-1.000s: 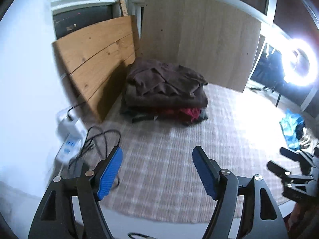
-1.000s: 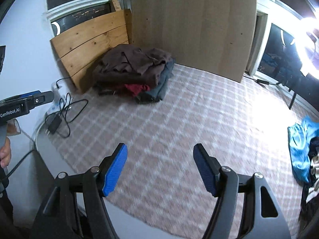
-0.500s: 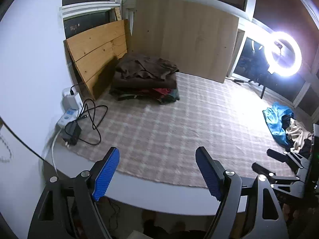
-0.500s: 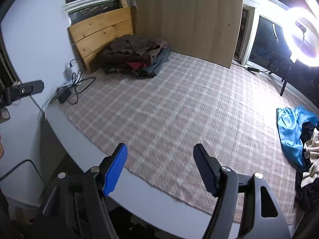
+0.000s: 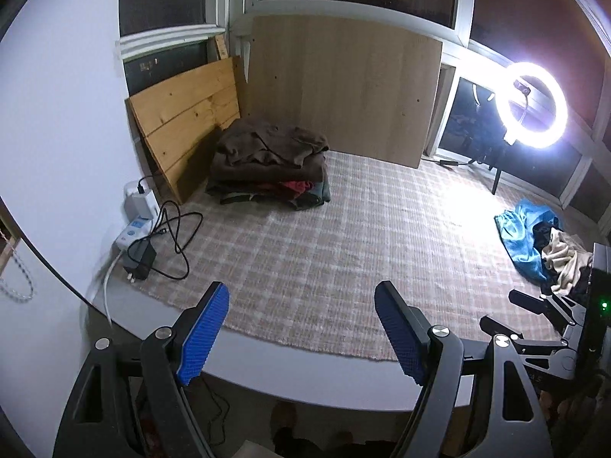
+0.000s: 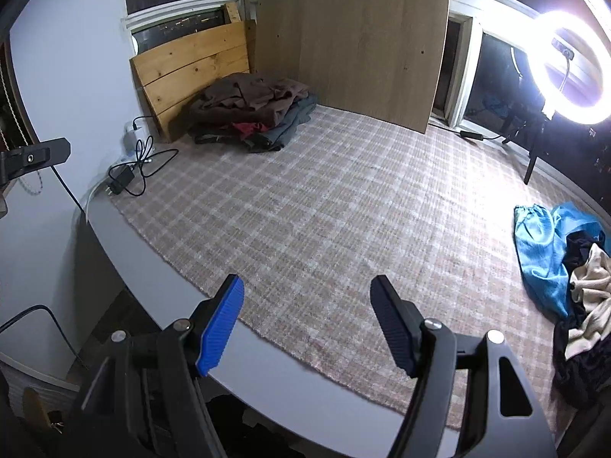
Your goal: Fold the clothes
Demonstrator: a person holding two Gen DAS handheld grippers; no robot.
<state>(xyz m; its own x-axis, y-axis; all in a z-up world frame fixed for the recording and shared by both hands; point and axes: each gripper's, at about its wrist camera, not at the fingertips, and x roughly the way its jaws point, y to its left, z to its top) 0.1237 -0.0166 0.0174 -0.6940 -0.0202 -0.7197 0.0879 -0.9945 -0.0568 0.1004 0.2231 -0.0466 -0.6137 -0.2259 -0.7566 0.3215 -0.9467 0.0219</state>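
- Both my grippers, left gripper (image 5: 301, 328) and right gripper (image 6: 307, 322), hang with jaws spread wide and nothing between them, above the near edge of the checked mat (image 6: 324, 210).
- Folded clothes (image 6: 250, 108) sit stacked far ahead to my left, against the wooden boards (image 6: 191, 72).
- Unfolded clothes (image 6: 561, 255) lie heaped off to my right, with a blue garment (image 6: 534, 248) on the heap's near-left side.
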